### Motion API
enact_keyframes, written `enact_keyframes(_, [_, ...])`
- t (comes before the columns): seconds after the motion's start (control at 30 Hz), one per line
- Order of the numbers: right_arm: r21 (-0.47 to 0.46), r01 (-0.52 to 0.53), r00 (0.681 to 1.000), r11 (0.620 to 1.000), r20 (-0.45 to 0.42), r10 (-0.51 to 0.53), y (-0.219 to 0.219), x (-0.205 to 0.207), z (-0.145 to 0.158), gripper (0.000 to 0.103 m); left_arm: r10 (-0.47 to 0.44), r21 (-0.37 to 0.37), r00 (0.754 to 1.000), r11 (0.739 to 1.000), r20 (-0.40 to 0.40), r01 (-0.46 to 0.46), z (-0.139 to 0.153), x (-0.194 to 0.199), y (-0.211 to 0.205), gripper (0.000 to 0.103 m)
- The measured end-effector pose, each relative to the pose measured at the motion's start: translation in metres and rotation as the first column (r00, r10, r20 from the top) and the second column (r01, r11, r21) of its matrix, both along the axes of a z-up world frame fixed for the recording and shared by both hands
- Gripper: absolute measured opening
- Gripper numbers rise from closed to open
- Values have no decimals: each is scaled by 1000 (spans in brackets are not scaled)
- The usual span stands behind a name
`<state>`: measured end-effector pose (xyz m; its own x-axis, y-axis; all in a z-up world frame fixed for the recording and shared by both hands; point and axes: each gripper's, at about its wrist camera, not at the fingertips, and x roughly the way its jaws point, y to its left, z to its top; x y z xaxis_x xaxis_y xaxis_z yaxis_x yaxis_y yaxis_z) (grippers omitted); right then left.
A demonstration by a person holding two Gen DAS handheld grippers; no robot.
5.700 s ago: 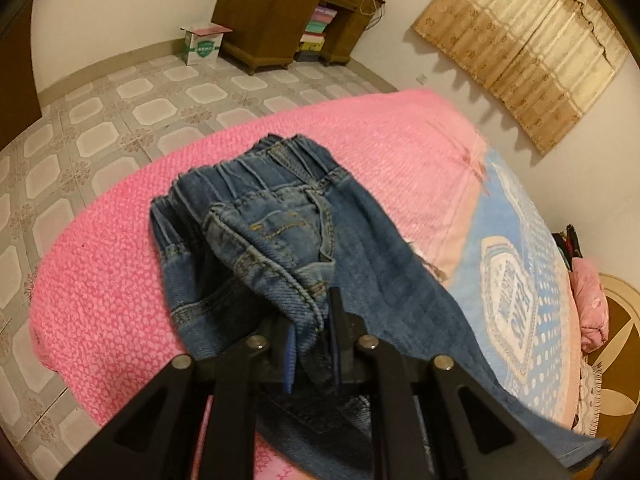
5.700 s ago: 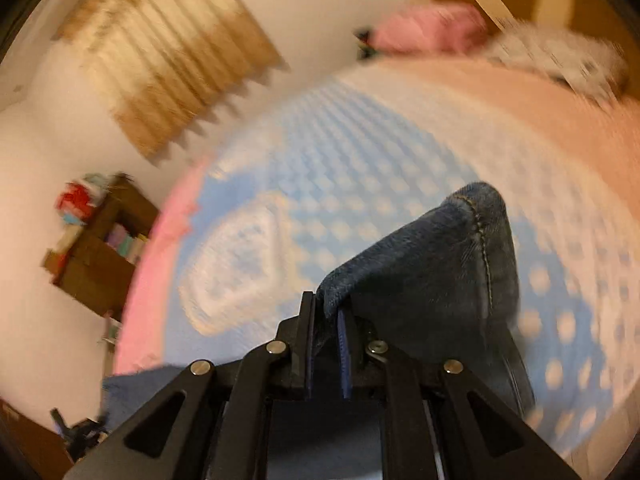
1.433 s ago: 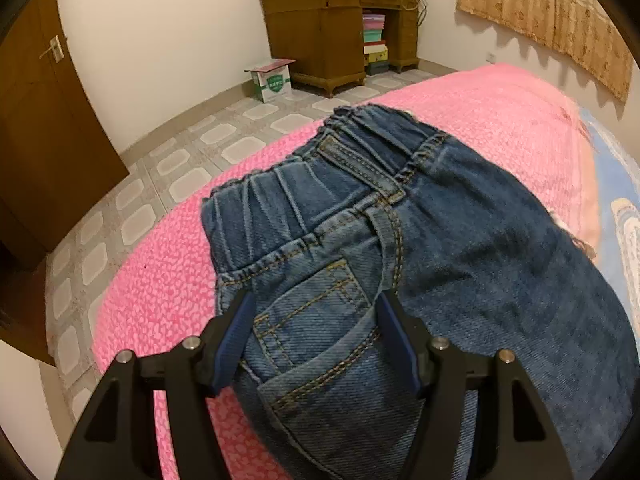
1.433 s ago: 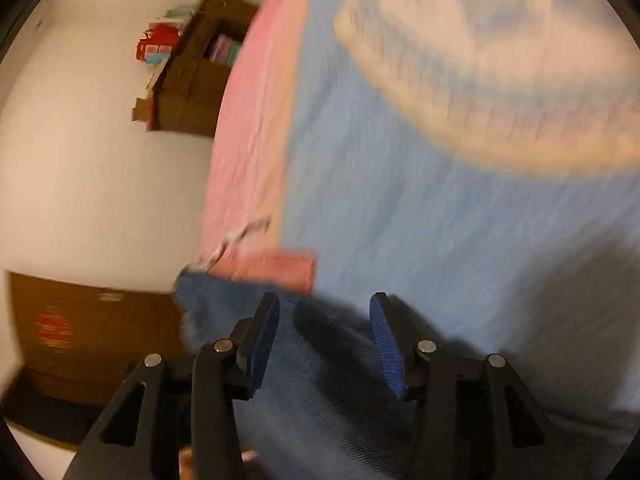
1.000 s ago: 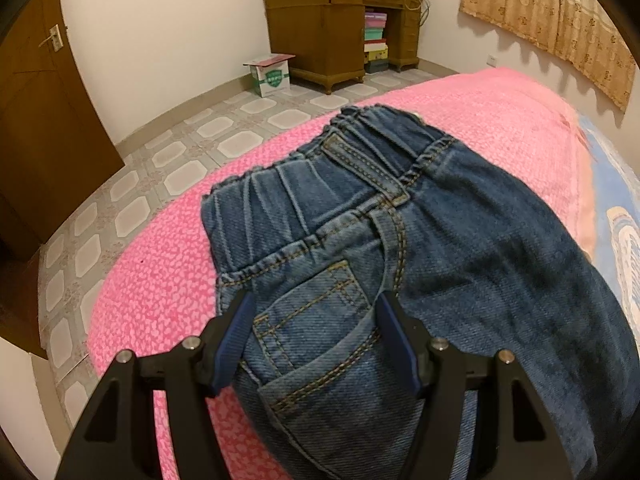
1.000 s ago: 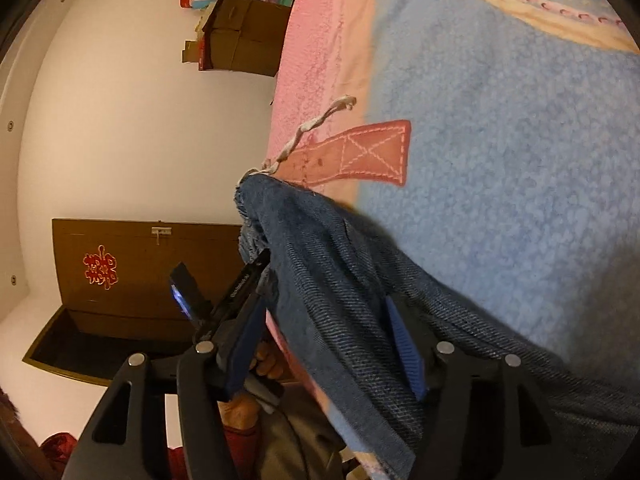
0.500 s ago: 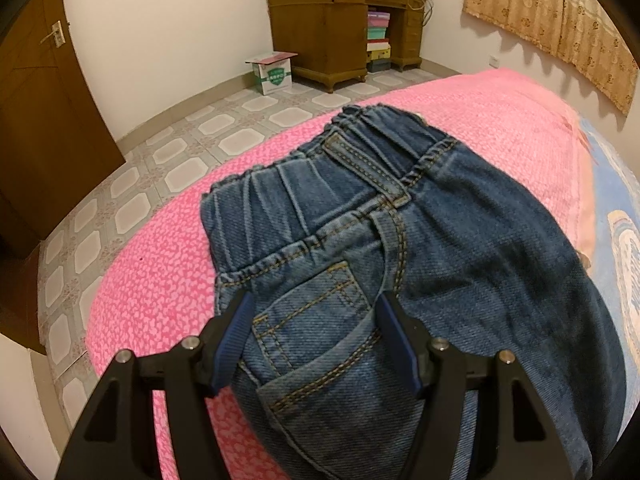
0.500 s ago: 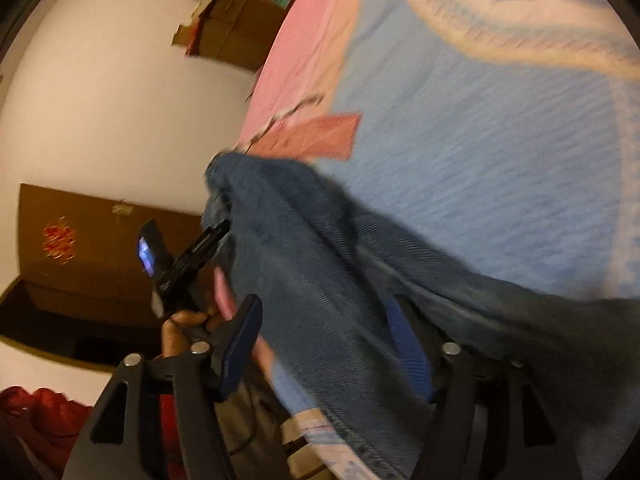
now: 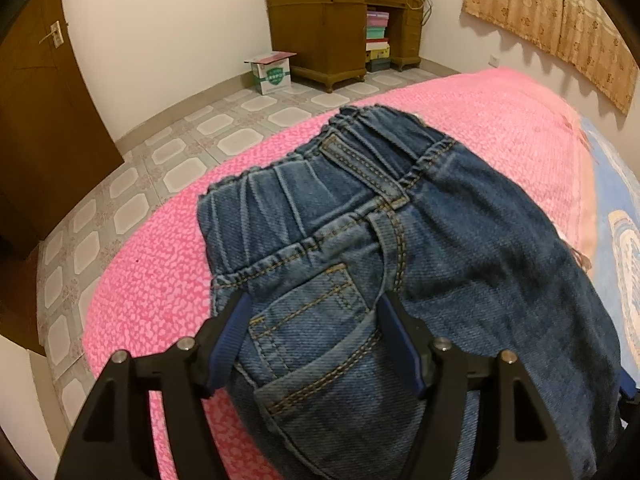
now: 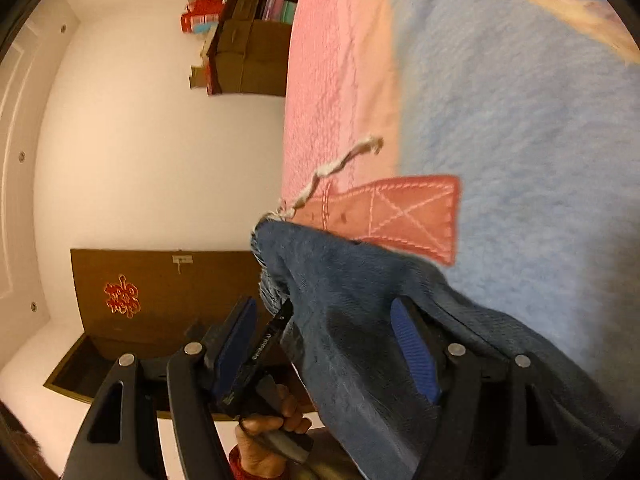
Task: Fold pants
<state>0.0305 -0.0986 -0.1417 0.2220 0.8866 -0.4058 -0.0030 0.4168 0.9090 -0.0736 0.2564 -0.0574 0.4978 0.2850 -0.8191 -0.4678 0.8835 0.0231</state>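
On the pink bed [image 9: 152, 280], both spread tools, left tool [image 9: 316, 340] and right tool [image 10: 324, 344], should pinch the jeans [image 9: 400, 248] below the waistband before folding.

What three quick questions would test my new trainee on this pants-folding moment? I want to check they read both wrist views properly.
1. True or false: the left tool is clamped shut on the jeans.
2. Multiple choice: the waistband of the jeans lies on A) the pink blanket, B) the tiled floor, C) the wooden desk.
3. Fill in: in the right wrist view, the right tool is ____, with denim lying between its fingers.

Key: 1 false, it is open, straddling the back pocket; 2 A; 3 open.
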Motion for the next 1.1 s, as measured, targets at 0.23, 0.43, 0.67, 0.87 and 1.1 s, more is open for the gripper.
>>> enact_keyframes(0.23, [-186, -68, 998, 980, -10, 68, -15, 2, -4, 71, 6, 2, 1000, 1000, -1, -6, 1, 0, 1, 70])
enact_keyframes(0.43, [-370, -147, 976, 917, 95, 194, 37, 7, -1, 30, 8, 11, 1000, 1000, -5, -8, -2, 2, -3, 70])
enact_keyframes(0.67, [-352, -4, 978, 936, 193, 77, 23, 16, 27, 12, 8, 19, 1000, 1000, -3, -8, -2, 3, -6, 71])
enact_keyframes(0.87, [-583, 98, 972, 807, 231, 50, 24, 28, 19, 0, -1, 32, 1000, 999, -14, 2, -4, 3, -5, 71])
enact_keyframes(1.1, [-462, 195, 909, 865, 416, 18, 15, -25, 69, 1, -11, 22, 1000, 1000, -16, 12, 0, 6, -7, 71])
